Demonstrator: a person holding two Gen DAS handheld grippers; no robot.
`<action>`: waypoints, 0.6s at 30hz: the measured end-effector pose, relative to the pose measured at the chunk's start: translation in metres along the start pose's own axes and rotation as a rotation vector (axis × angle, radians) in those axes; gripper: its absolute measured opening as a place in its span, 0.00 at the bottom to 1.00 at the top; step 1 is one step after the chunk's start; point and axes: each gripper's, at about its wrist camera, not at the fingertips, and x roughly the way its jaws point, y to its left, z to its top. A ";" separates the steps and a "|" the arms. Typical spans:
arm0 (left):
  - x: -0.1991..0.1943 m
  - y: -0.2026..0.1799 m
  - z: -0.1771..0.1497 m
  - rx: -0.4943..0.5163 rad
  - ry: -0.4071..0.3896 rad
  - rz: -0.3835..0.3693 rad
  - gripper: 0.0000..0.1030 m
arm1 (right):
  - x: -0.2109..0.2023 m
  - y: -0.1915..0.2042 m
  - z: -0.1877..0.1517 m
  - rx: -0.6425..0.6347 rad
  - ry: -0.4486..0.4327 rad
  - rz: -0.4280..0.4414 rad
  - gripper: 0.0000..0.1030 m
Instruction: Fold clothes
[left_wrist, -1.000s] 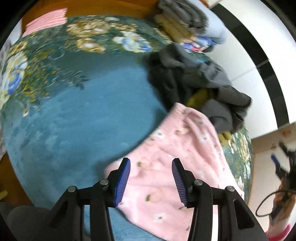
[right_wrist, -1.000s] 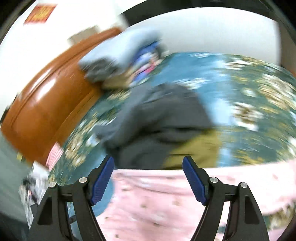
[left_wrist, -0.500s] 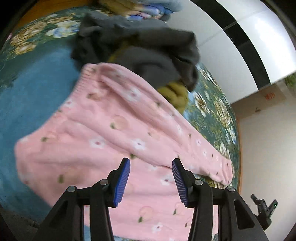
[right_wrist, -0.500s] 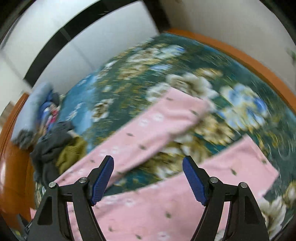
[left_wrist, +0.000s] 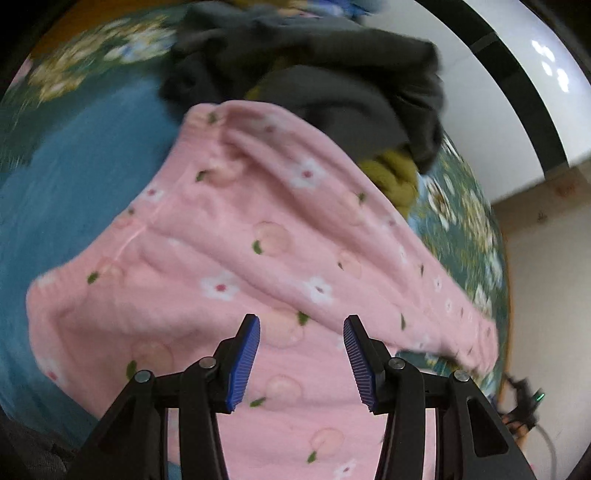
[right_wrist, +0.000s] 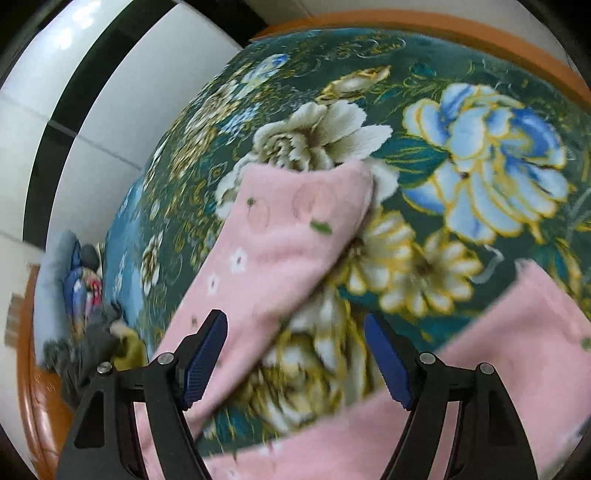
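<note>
Pink fleece trousers (left_wrist: 236, 236) with peach and flower prints lie spread on a teal floral bedspread (left_wrist: 74, 177). My left gripper (left_wrist: 301, 358) is open and empty, hovering above the waist and seat part. In the right wrist view the two legs lie apart: one leg (right_wrist: 273, 243) runs up the middle, the other (right_wrist: 517, 332) crosses the lower right. My right gripper (right_wrist: 295, 358) is open and empty, above the gap between the legs.
A heap of dark grey and olive clothes (left_wrist: 332, 85) lies just beyond the waistband, also in the right wrist view (right_wrist: 92, 354). A stack of folded items (right_wrist: 62, 280) sits at the bed's far end. The orange wooden bed frame (right_wrist: 443, 29) borders the bedspread (right_wrist: 480, 155).
Both views swung from the dark clothes heap onto the pink trousers. The left gripper moved closer over the waist; the right moved down toward the legs. Both jaws stayed open.
</note>
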 end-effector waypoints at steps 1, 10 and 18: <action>0.000 0.005 0.002 -0.035 -0.006 -0.013 0.50 | 0.007 -0.005 0.007 0.026 0.000 0.007 0.75; 0.009 -0.001 0.001 -0.026 -0.011 0.040 0.50 | 0.051 -0.032 0.041 0.145 -0.008 -0.031 0.75; 0.007 0.001 0.000 -0.037 -0.021 0.045 0.50 | 0.056 -0.035 0.051 0.217 -0.062 0.003 0.39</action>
